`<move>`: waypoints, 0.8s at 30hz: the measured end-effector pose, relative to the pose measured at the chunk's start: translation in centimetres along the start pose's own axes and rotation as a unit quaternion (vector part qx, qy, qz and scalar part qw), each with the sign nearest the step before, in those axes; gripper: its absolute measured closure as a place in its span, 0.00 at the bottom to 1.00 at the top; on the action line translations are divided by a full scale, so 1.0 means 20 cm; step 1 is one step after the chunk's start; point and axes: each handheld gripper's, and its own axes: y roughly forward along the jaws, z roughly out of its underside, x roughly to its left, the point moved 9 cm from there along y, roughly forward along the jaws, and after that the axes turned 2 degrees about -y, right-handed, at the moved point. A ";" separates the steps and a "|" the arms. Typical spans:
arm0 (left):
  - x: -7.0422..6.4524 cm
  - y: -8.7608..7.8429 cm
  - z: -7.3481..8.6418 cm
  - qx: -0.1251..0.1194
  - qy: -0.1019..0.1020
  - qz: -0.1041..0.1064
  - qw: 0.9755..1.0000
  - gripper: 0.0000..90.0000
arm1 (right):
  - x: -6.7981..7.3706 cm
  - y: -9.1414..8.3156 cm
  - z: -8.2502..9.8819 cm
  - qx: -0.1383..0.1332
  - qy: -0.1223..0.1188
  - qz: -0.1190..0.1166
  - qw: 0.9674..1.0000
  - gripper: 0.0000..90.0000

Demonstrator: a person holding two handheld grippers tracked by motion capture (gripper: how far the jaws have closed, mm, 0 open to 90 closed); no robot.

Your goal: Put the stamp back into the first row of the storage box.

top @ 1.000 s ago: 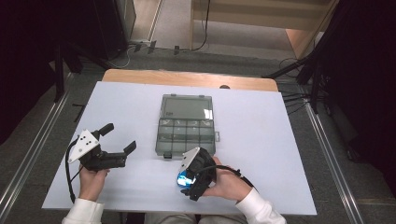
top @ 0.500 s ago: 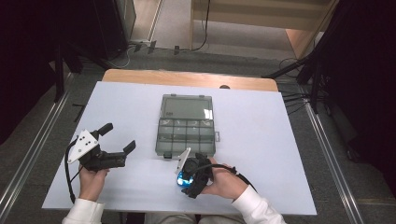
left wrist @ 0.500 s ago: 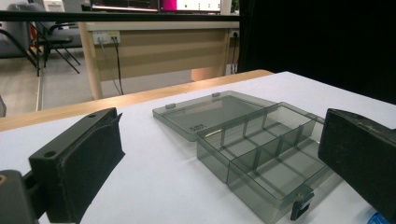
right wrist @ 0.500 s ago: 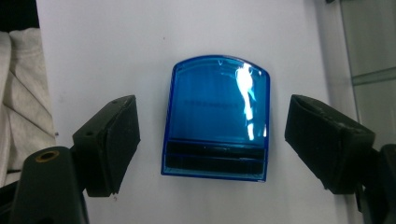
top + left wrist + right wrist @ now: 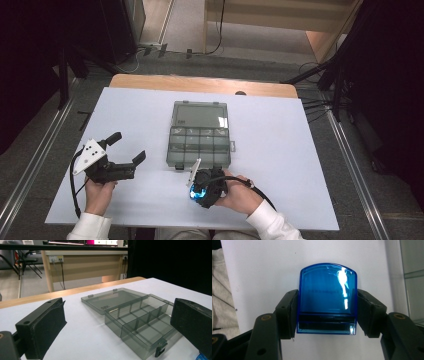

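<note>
Right fingers: we see the right gripper (image 5: 327,312) closed on a blue translucent plastic box (image 5: 327,300), one black finger (image 5: 288,312) pressed to each side of it, its rounded end pointing away from the camera.
Right gripper from above: in the high view we find the right gripper (image 5: 202,192) tipped toward the person's side, the blue translucent plastic box (image 5: 196,191) glowing at its tip just above the table (image 5: 280,150), near the table's front edge.
Right hand: we see the right hand (image 5: 235,192) wrapped around the gripper body, a white sleeve behind it.
Left fingers: the left gripper (image 5: 127,147) stands wide open with nothing between its fingers (image 5: 42,327); in its own view the two black pads sit far apart at either side.
Left hand: the left hand (image 5: 97,192) holds it at the table's left front, well apart from the right gripper.
Organizer case: we see a smoky clear compartment case (image 5: 200,137) lying open at the table's middle, lid flat on the far side, its divided tray (image 5: 140,322) looking empty, its front edge just beyond the right gripper.
Table: white top with a wooden strip (image 5: 200,84) along its far edge.
</note>
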 end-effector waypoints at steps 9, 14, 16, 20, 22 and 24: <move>0.00 0.00 0.00 -0.001 -0.002 0.000 1.000 0.00 | -0.01 -0.03 0.00 -0.015 0.007 -0.033 0.999 0.47; 0.01 0.00 0.00 -0.001 -0.002 0.000 1.000 0.00 | -0.04 -0.09 -0.01 -0.027 0.025 -0.045 0.998 0.47; 0.01 0.00 0.00 -0.001 -0.004 0.000 1.000 0.00 | -0.06 -0.11 -0.02 -0.041 0.030 -0.054 0.997 0.47; 0.01 0.00 0.00 -0.001 -0.005 0.000 1.000 0.00 | -0.09 -0.17 -0.05 -0.045 0.034 -0.058 0.997 0.47; 0.01 0.00 0.01 0.000 -0.008 0.001 1.000 0.00 | -0.11 -0.19 -0.06 -0.043 0.033 -0.059 0.997 0.47; 0.01 0.00 0.01 0.002 -0.006 0.001 1.000 0.00 | -0.13 -0.21 -0.07 -0.041 0.026 -0.055 0.997 0.47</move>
